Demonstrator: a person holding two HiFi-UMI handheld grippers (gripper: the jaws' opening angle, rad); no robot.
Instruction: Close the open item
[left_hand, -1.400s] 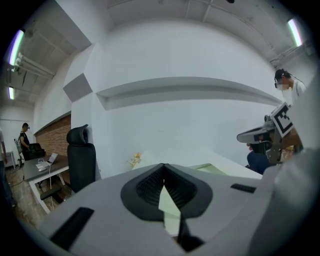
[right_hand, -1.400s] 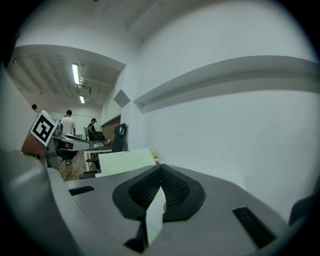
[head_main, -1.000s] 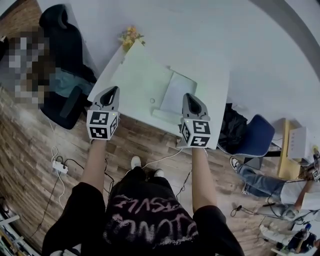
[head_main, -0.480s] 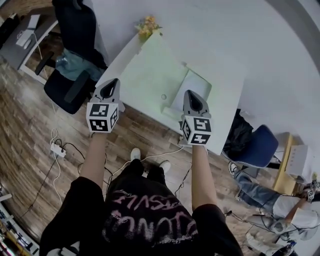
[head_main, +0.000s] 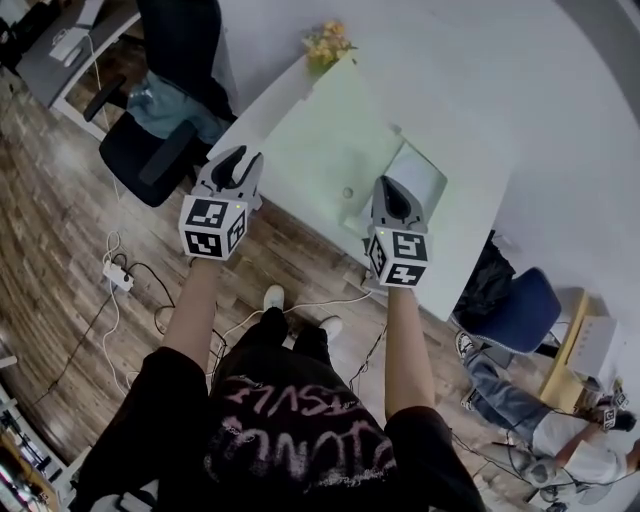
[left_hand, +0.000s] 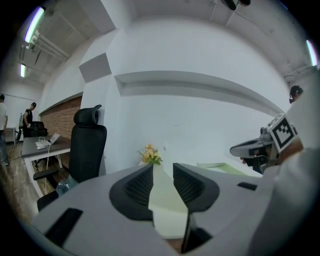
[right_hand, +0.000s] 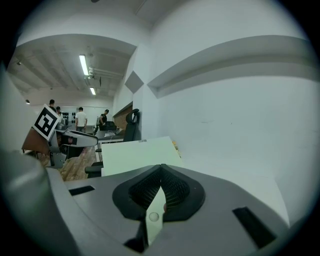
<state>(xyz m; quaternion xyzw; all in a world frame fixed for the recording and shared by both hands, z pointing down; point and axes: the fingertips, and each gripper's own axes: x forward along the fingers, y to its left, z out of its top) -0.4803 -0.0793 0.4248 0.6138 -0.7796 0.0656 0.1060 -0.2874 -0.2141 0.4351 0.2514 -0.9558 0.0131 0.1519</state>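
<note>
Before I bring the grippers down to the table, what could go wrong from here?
1. The small round object lies on the green mat beside the white open item; the right gripper, shut, could knock it.
2. The left gripper, open, hangs at the near edge of the table, apart from the item, so it may come late to steady it.
3. Cables from the power strip run near the person's shoes; a step could catch them.
</note>
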